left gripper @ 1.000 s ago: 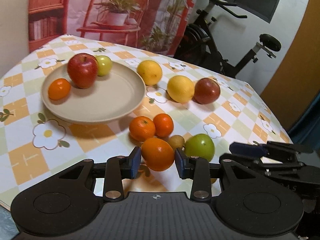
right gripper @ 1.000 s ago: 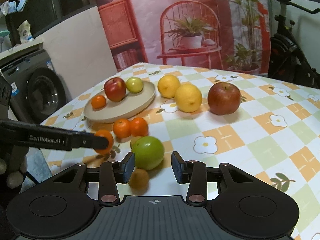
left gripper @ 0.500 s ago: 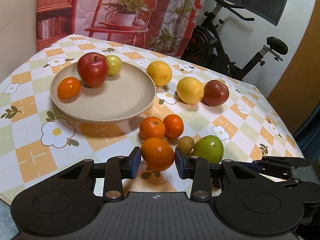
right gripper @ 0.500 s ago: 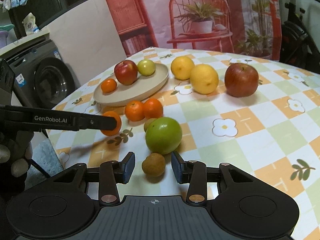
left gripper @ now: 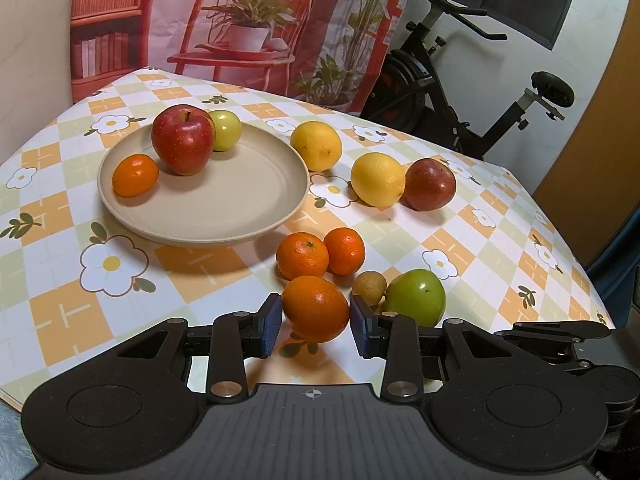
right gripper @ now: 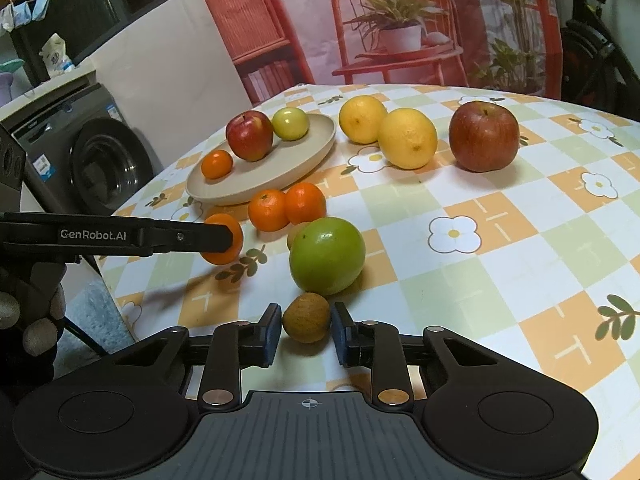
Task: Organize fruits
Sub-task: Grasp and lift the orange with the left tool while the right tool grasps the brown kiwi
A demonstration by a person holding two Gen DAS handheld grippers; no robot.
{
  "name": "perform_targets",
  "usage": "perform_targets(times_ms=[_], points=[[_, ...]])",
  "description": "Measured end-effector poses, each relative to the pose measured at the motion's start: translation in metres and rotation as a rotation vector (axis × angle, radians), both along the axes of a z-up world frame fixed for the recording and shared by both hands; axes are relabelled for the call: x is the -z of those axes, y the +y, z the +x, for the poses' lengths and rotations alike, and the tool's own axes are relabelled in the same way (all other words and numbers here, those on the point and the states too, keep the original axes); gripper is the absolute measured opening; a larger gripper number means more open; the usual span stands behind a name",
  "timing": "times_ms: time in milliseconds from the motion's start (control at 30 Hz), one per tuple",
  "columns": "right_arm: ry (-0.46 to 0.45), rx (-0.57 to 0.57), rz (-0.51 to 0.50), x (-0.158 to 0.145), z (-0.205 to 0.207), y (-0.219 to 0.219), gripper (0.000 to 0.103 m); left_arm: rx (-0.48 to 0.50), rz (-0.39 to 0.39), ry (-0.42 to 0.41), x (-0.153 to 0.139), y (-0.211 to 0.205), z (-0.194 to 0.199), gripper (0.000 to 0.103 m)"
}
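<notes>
An orange (left gripper: pixel 315 308) hangs just above the checked cloth, and my left gripper (left gripper: pixel 314 322) is shut on it, pads against both sides. In the right wrist view that orange (right gripper: pixel 237 240) shows at the tip of the left gripper's black arm. My right gripper (right gripper: pixel 306 332) has its jaws closing onto a small brown fruit (right gripper: pixel 306 323) on the cloth, and both pads touch it. The beige plate (left gripper: pixel 200 236) holds a red apple (left gripper: pixel 182 140), a small green apple (left gripper: pixel 226 130) and a small orange (left gripper: pixel 135 175).
Two mandarins (left gripper: pixel 302 255) (left gripper: pixel 344 251), a second brown fruit (left gripper: pixel 370 288) and a big green apple (right gripper: pixel 327 256) lie near my grippers. Two yellow citrus (left gripper: pixel 316 146) (left gripper: pixel 378 179) and a red apple (left gripper: pixel 430 184) sit farther back. The table edge (right gripper: pixel 120 276) drops off beside a washing machine (right gripper: pixel 100 160).
My right gripper came forward around the small brown fruit and narrowed its jaws onto it. The left gripper kept the orange gripped, hardly moving.
</notes>
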State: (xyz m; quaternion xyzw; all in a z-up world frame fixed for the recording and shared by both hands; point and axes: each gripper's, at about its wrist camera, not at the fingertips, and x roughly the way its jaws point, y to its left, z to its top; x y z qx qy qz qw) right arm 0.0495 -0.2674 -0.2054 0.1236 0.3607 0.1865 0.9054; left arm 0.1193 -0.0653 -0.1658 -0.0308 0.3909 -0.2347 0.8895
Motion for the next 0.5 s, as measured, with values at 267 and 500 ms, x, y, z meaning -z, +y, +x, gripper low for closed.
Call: perform_targets(times_ms=[267, 500], points=[[-0.031, -0.009, 0.009, -0.005, -0.003, 0.0, 0.025, 0.004, 0.001, -0.011, -0.001, -0.001, -0.001, 0.039], [-0.086, 0.008, 0.038, -0.02, -0.007, -0.007, 0.025, 0.002, 0.01, -0.054, -0.009, 0.002, -0.003, 0.039]])
